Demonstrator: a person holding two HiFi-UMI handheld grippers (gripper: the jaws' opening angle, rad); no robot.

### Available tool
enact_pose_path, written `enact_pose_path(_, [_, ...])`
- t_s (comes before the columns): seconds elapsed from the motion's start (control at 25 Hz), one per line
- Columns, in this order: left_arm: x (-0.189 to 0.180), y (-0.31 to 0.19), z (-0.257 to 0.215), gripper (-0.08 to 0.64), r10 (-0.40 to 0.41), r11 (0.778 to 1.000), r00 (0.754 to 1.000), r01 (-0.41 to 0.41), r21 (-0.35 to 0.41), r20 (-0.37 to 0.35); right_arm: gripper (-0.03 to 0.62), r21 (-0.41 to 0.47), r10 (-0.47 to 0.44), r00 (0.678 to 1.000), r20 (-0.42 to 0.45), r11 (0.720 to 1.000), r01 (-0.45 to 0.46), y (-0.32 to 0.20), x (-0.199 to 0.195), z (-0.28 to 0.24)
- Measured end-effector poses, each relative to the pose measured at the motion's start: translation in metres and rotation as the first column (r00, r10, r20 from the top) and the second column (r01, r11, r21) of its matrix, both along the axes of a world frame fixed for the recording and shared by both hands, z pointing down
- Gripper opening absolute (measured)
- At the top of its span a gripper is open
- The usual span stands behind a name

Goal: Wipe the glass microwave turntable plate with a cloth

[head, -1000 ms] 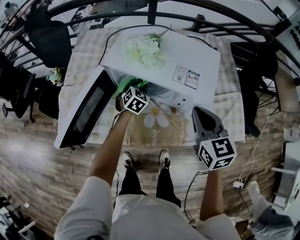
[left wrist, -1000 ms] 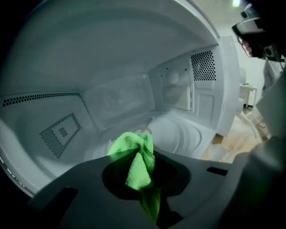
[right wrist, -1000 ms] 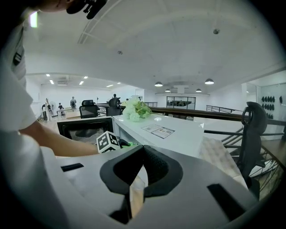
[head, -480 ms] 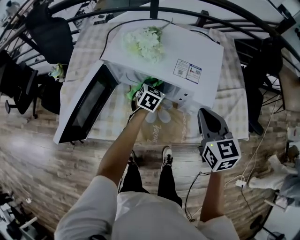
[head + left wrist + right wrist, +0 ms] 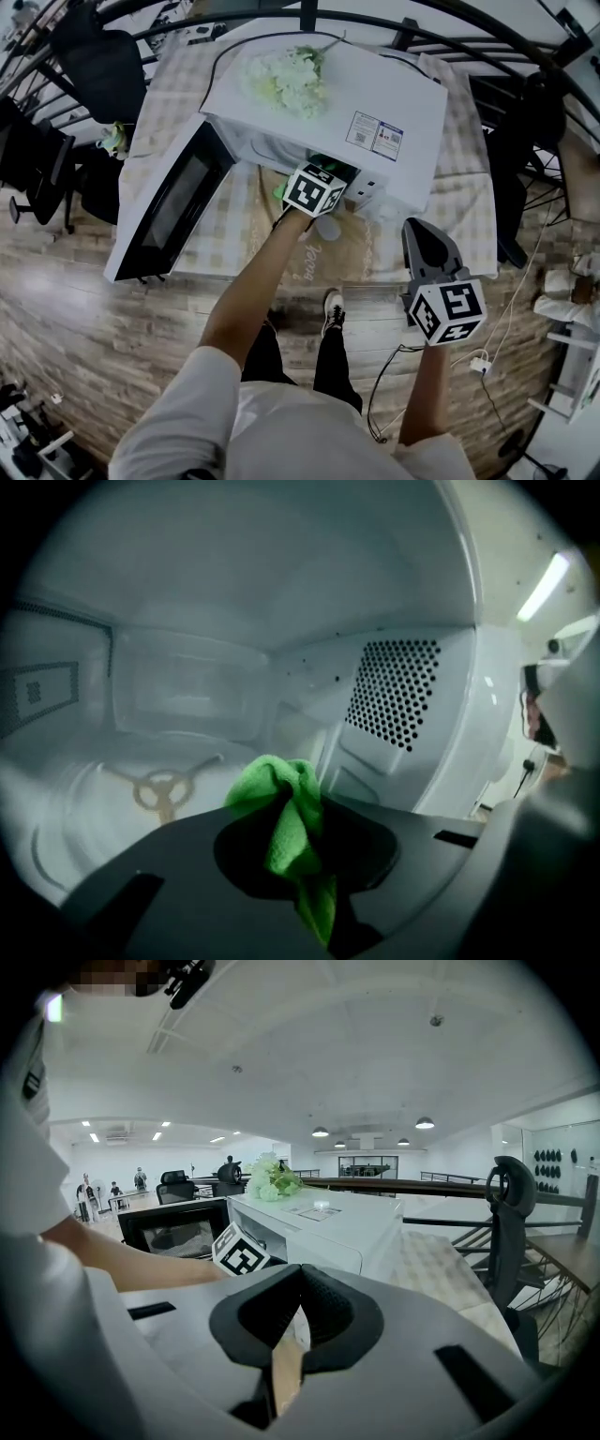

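Nearest to me, my right gripper (image 5: 419, 228) hangs off the near edge of the table (image 5: 469, 234), to the right of the microwave (image 5: 375, 94). Its jaws are pressed together with nothing between them. Farther in, my left gripper (image 5: 325, 171) reaches into the right side of the microwave's open mouth. Its marker cube is just outside the opening. Those jaws are clamped on a green cloth (image 5: 281, 803), which bunches up above the pads and trails down between them.

Beyond the cloth, to the left, the glass turntable plate (image 5: 89, 832) lies on the oven floor, and its three-armed ring shows through the glass. I cannot tell whether the cloth touches the plate. A perforated vent (image 5: 398, 691) sits on the right inner wall. The microwave door (image 5: 169, 211) is swung wide open to the left. On the far left of the microwave's top rests a bunch of white flowers (image 5: 286, 80).
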State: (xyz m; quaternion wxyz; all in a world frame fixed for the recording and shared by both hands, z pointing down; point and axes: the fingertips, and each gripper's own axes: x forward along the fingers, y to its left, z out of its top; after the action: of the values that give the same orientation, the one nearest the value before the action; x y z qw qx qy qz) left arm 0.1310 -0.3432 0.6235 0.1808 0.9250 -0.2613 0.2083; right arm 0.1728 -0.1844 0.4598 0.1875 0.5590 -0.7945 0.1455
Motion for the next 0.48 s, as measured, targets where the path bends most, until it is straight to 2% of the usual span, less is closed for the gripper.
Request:
enact_pose_path(0.08, [-0.009, -0.005, -0.011, 0.051, -0.025, 1.0, 0.997, 0.025, -0.006, -0.072, 0.015, -0.002, 0.004, 1.0, 0.001, 1.0, -0.004, 0.0, 0.001, 0.002])
enact_pose_path(0.16, [-0.025, -0.015, -0.021, 0.051, -0.057, 0.997, 0.995, 0.061, 0.056, -0.076, 0.015, -0.005, 0.007, 1.0, 0.001, 1.0, -0.007, 0.0, 0.003, 0.003])
enact_pose_path(0.2, [-0.036, -0.023, -0.025, 0.051, -0.079, 0.99, 0.996, 0.083, 0.112, -0.045, 0.015, -0.006, 0.009, 1.0, 0.0, 1.0, -0.009, -0.001, 0.003, 0.004])
enact_pose_path(0.28, [-0.063, -0.043, -0.03, 0.051, -0.142, 0.963, 0.988, 0.125, 0.238, 0.057, 0.015, -0.008, 0.011, 1.0, -0.003, 1.0, -0.011, 0.0, 0.005, 0.006])
enact_pose_path(0.36, [-0.092, -0.064, -0.027, 0.051, -0.224, 0.929, 0.962, 0.161, 0.334, 0.157, 0.015, -0.015, 0.013, 1.0, -0.009, 1.0, -0.013, 0.001, 0.005, 0.01])
enact_pose_path(0.48, [-0.136, -0.094, -0.019, 0.051, -0.344, 0.887, 0.908, 0.232, 0.398, 0.237, 0.014, -0.03, 0.01, 1.0, -0.01, 0.999, -0.01, 0.002, 0.006, 0.016])
